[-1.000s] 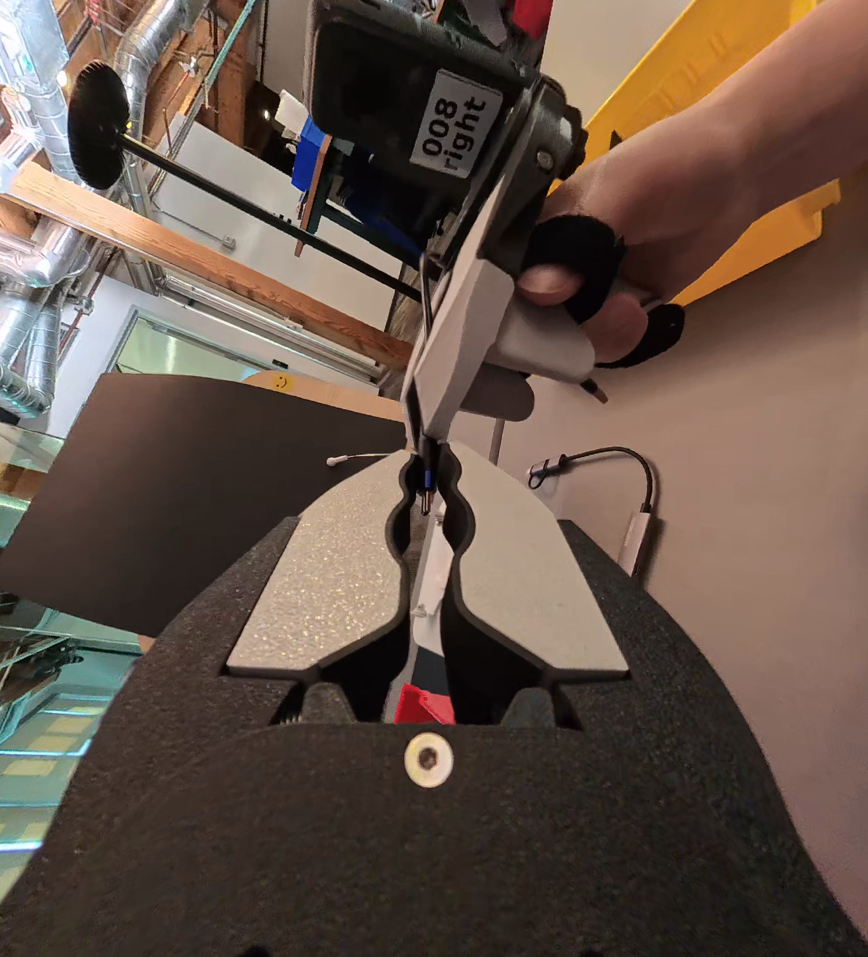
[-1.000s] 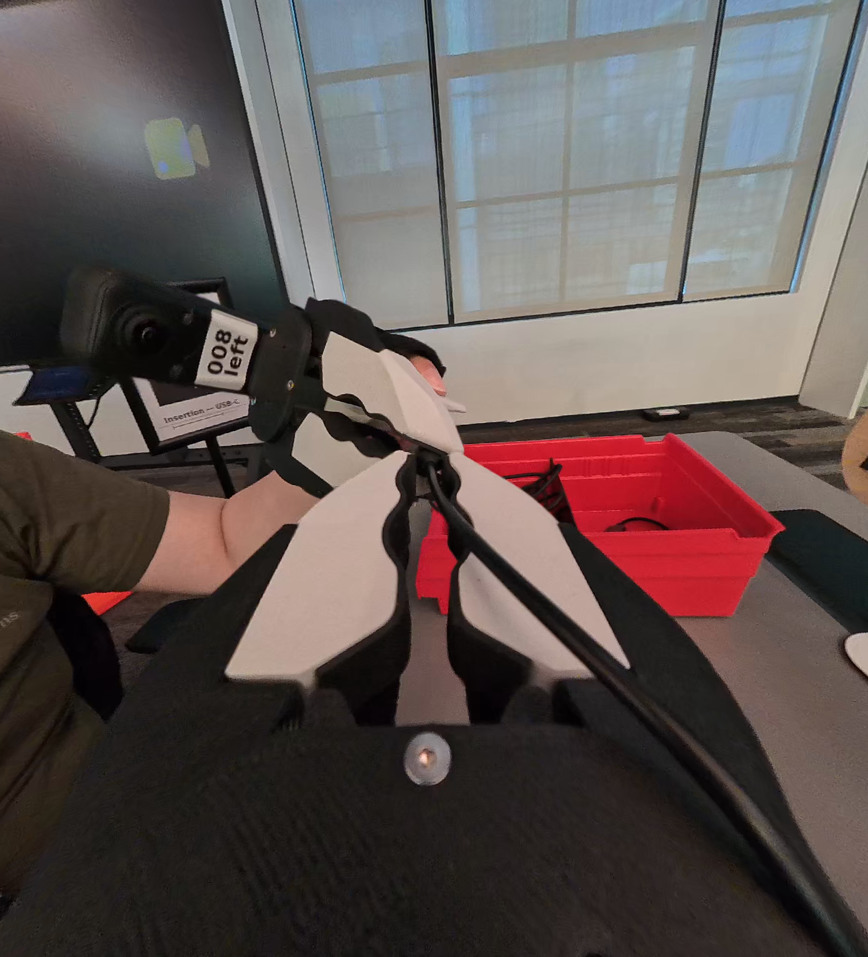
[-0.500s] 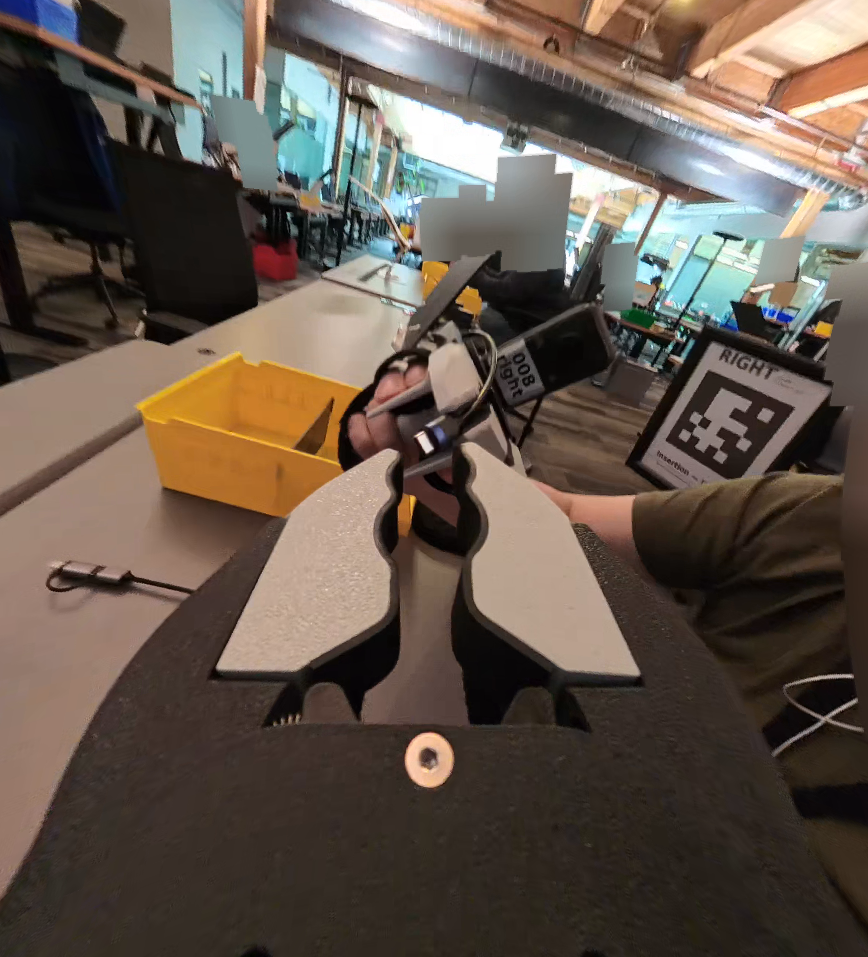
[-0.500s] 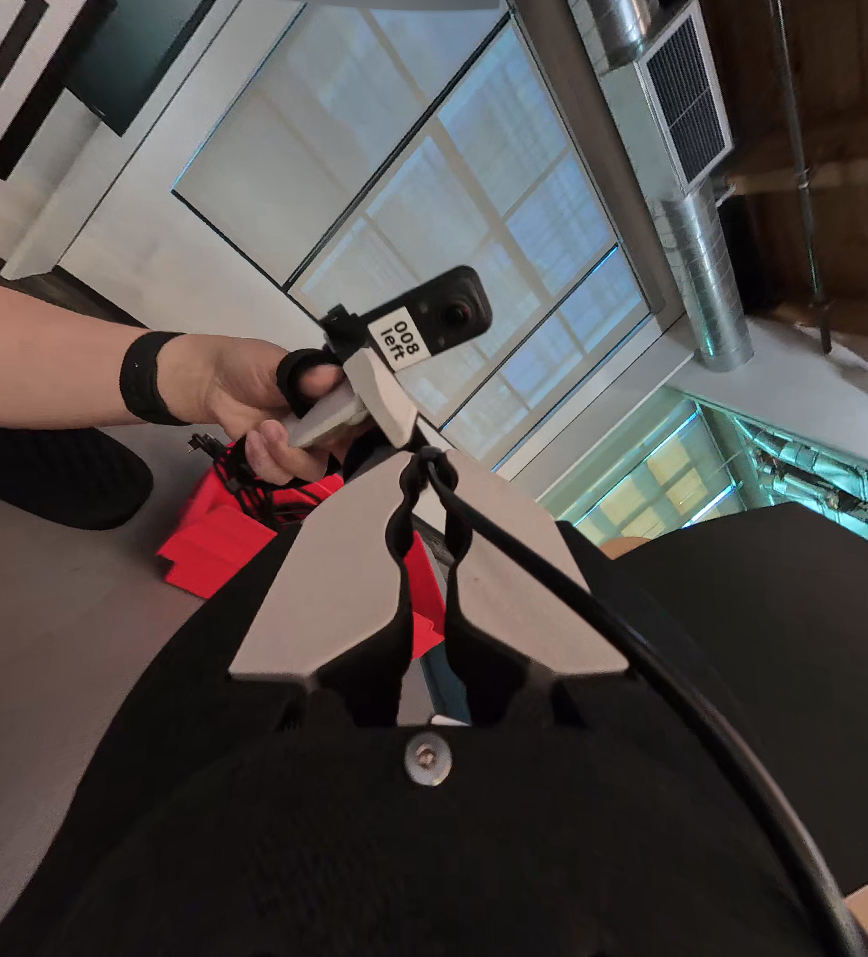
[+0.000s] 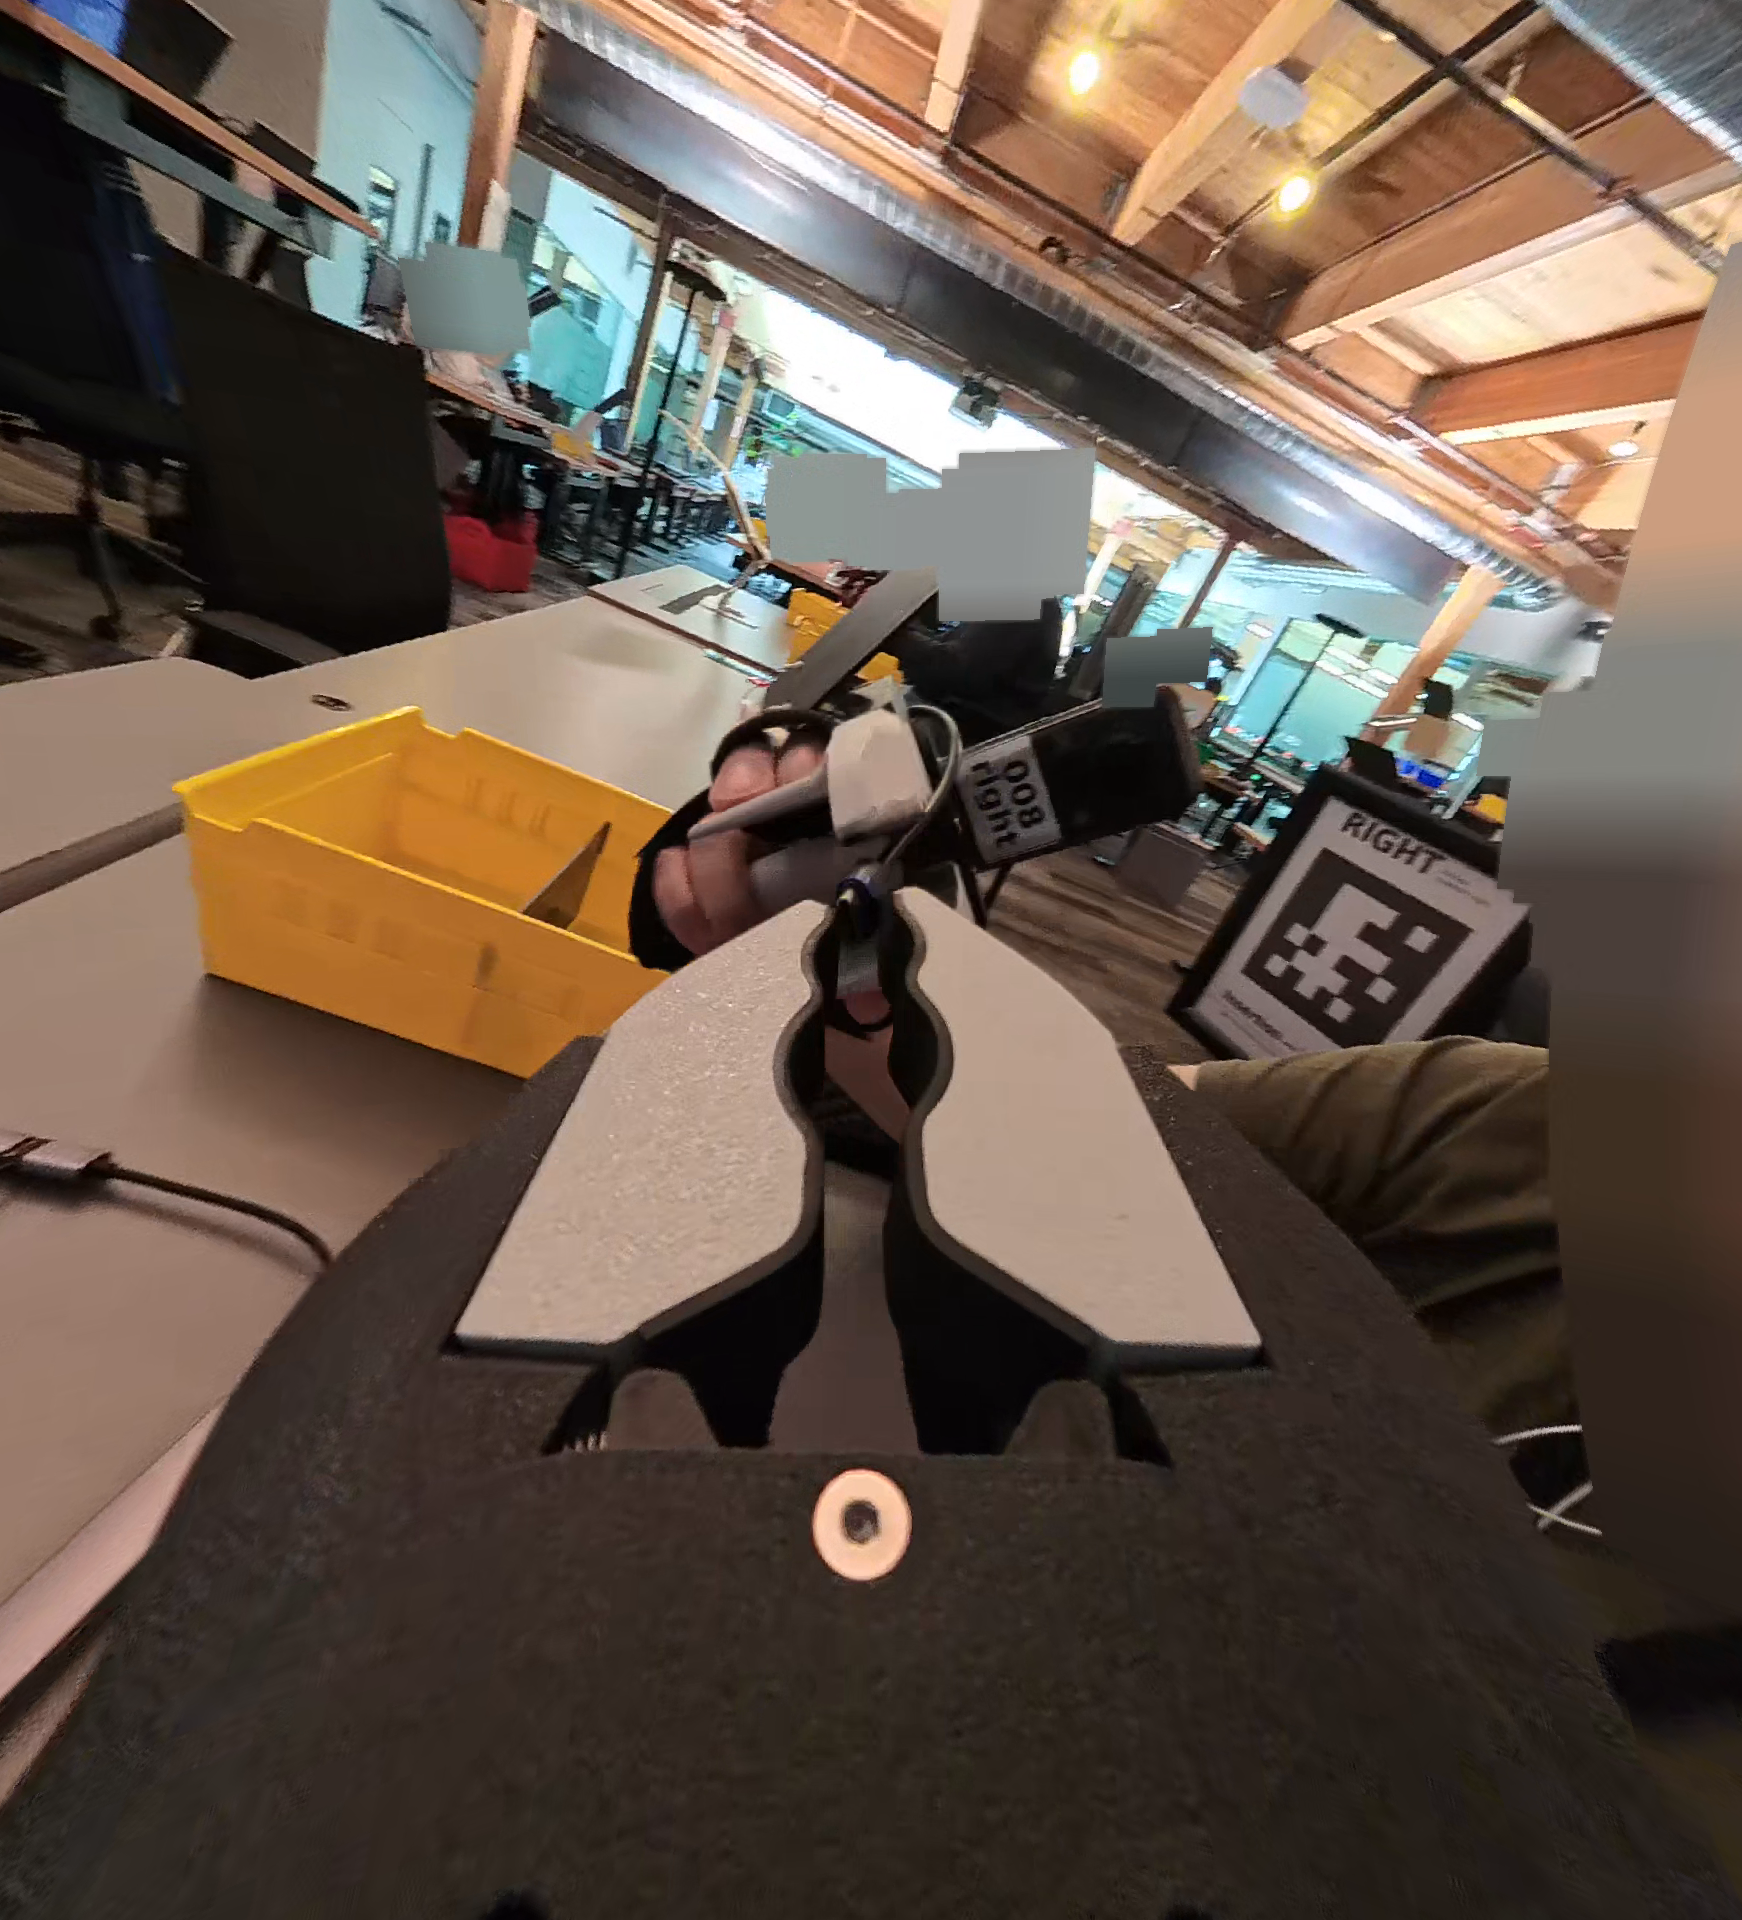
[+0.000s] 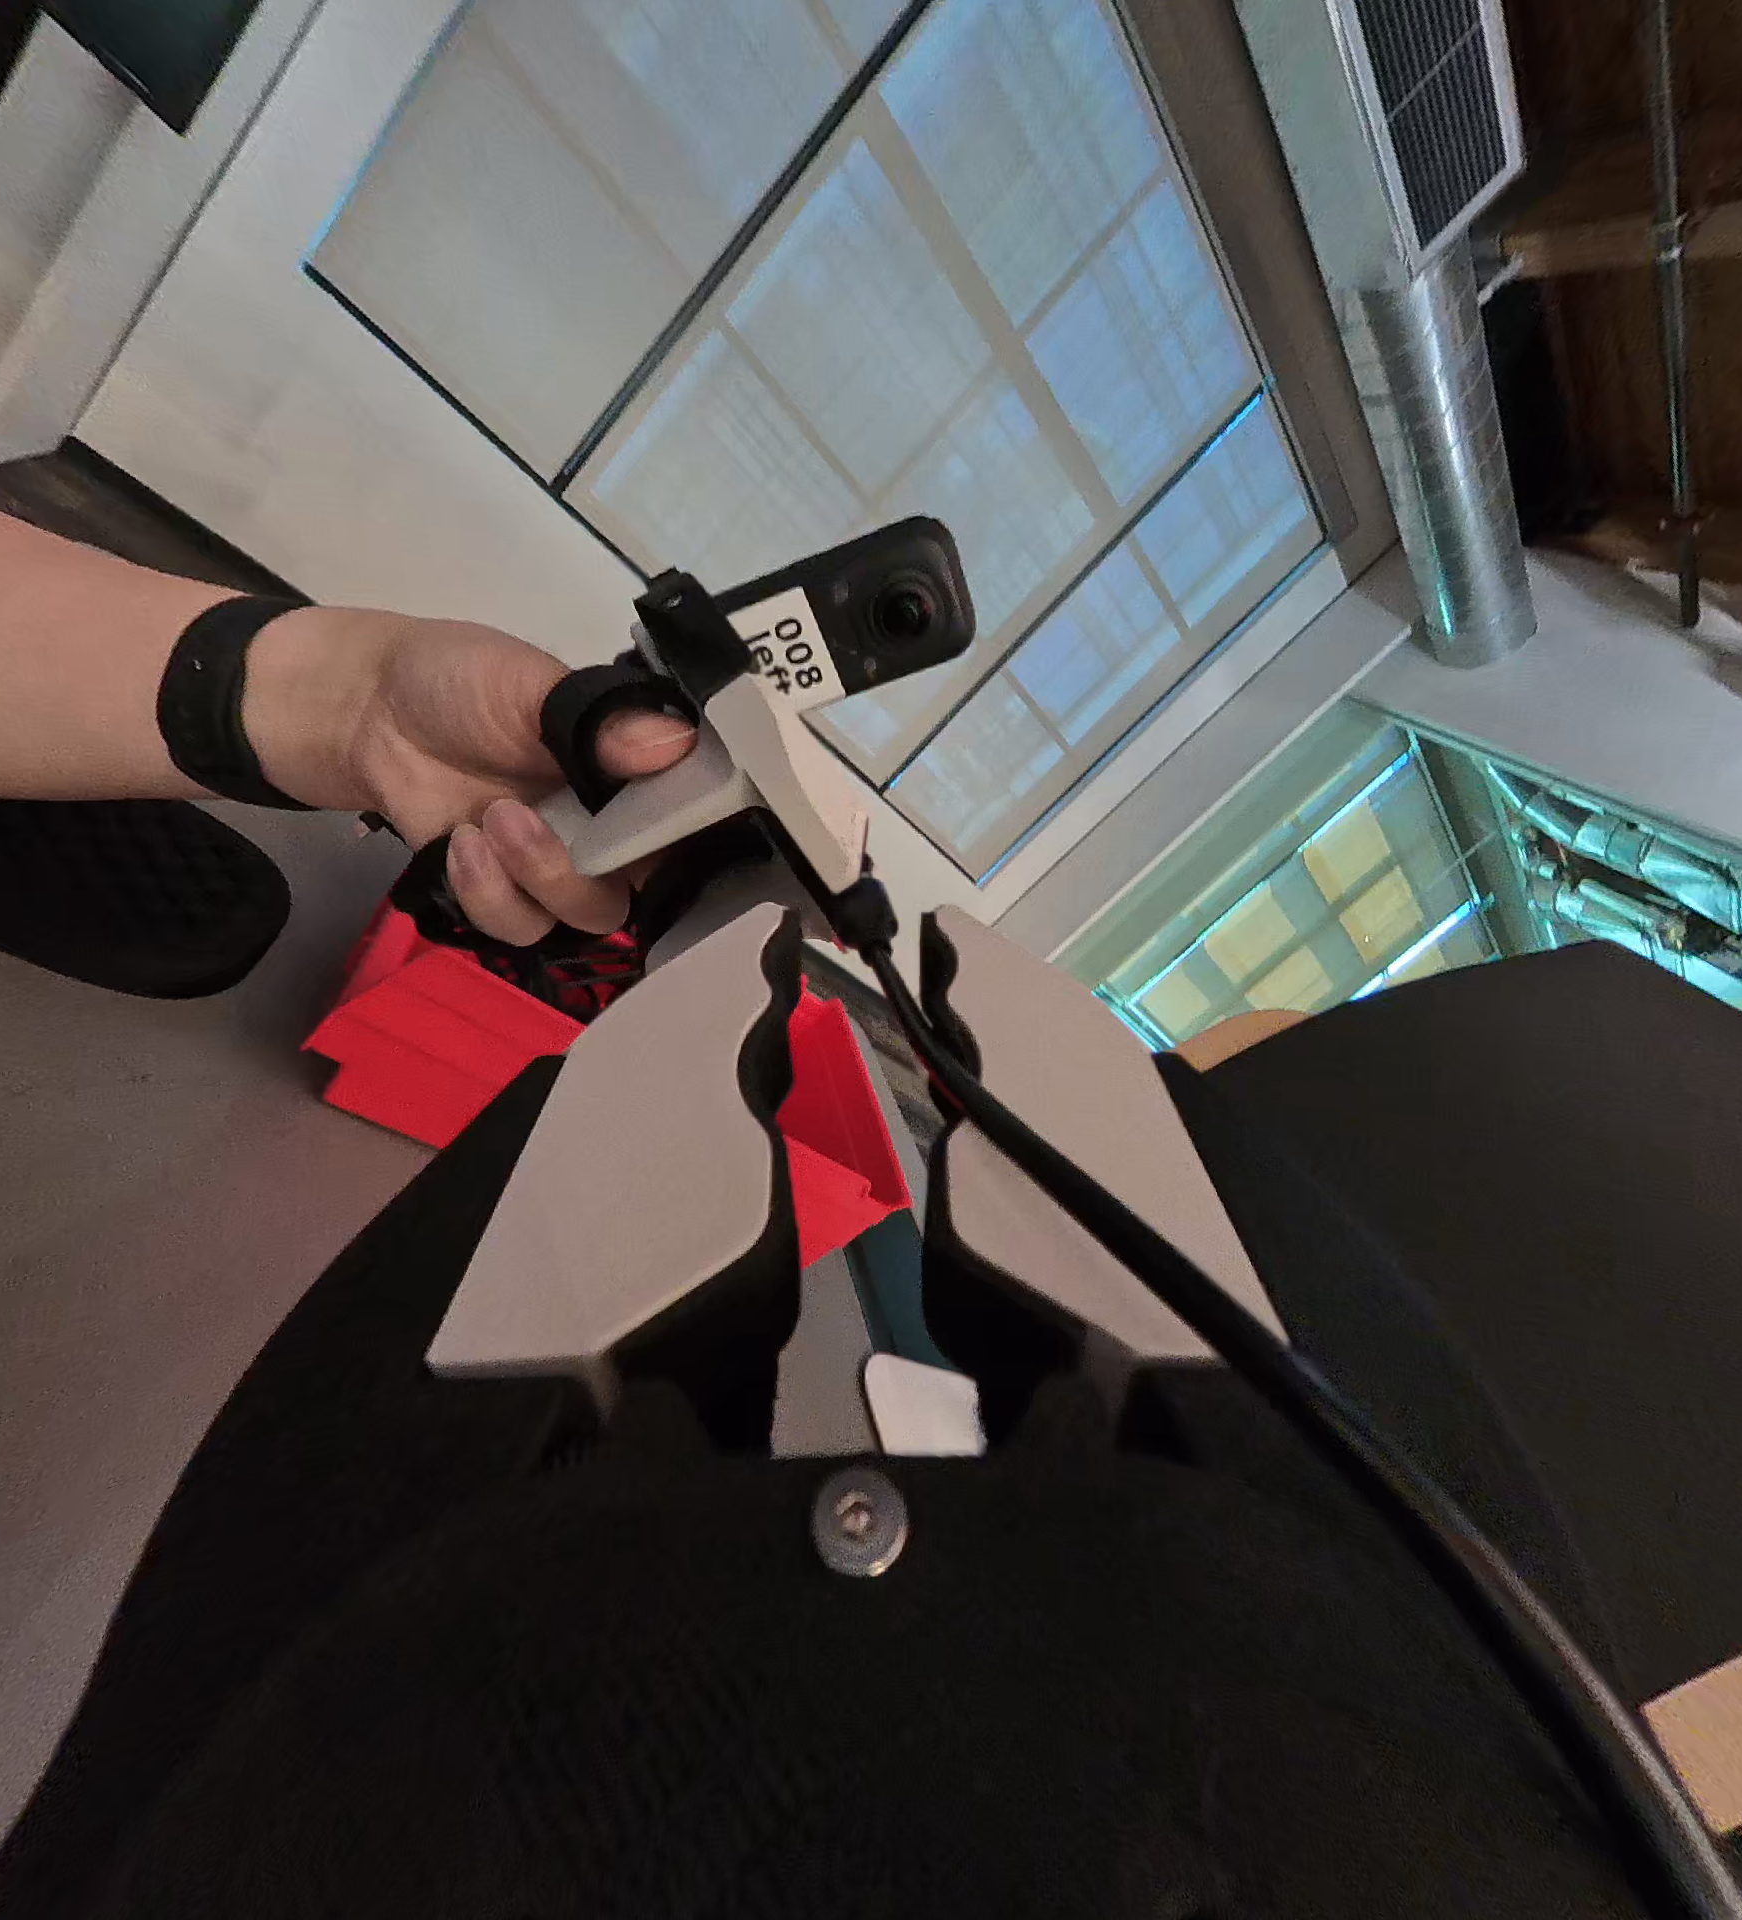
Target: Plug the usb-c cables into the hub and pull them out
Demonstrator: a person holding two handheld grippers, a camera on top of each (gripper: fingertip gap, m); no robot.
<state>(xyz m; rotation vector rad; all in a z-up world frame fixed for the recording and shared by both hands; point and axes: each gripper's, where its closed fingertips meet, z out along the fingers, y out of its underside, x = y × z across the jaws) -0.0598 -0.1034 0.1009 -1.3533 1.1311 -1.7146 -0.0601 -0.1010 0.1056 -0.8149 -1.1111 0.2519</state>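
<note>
Grey table (image 5: 223, 1049): yellow plastic bin (image 5: 399, 883) at 10 o'clock in the left wrist view; red plastic bin (image 6: 451, 1029) at 9 o'clock in the right wrist view. Grey metal USB hub with black lead (image 5: 25, 1153) lies on the table at 9 o'clock, apart from both tools. Left claw (image 5: 862, 925): tips together, clamped on the plug of the black USB-C cable (image 6: 1075, 1164). Right claw (image 6: 862, 935): fingers apart, cable running between them.
</note>
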